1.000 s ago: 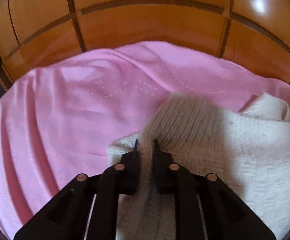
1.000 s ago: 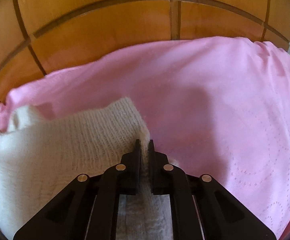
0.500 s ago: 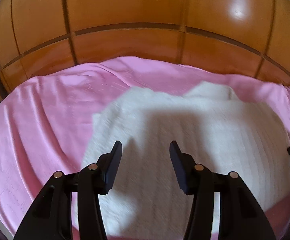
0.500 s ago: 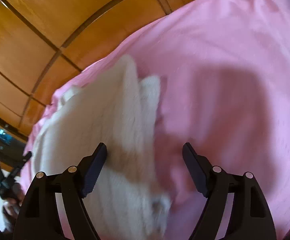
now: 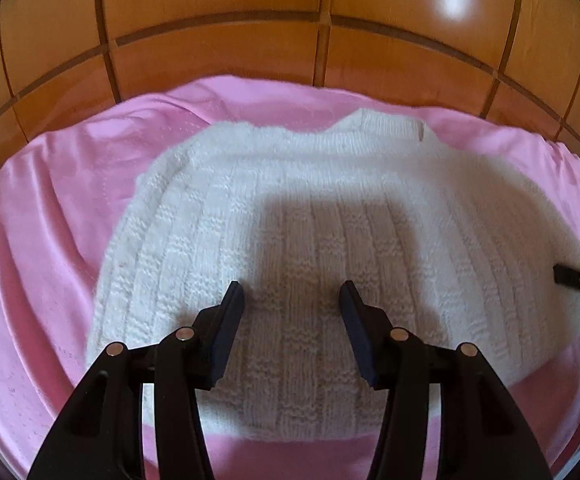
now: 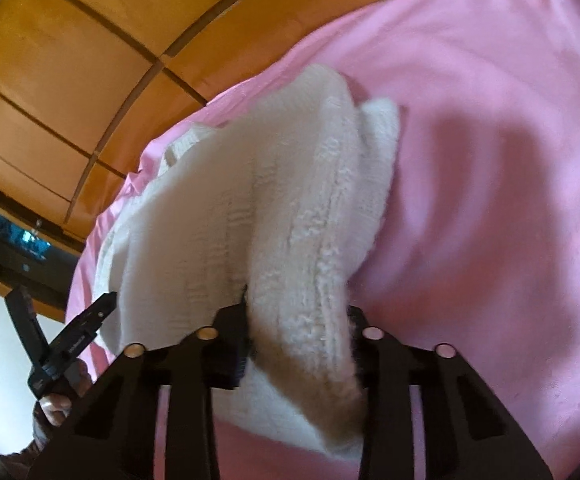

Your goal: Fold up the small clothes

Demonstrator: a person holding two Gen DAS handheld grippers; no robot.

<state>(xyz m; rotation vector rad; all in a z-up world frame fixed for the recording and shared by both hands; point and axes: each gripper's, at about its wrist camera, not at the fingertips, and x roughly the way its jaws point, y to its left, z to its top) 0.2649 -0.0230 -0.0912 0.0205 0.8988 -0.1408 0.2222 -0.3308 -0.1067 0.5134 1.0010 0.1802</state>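
With the right gripper [image 6: 295,322] just closed on the white knitted sweater's [image 5: 329,232] thick right edge mid-bed on the pink bedspread [image 5: 42,240], carry it squarely across; left gripper [image 5: 291,308] hovers, jaws parted.

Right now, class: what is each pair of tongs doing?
Left tongs: open, holding nothing, above the sweater.
Right tongs: just been closing, shut on the sweater's edge.

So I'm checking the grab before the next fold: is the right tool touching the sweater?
Touching. In the right wrist view the right tool has a thick fold of the sweater bunched between its closing fingers.
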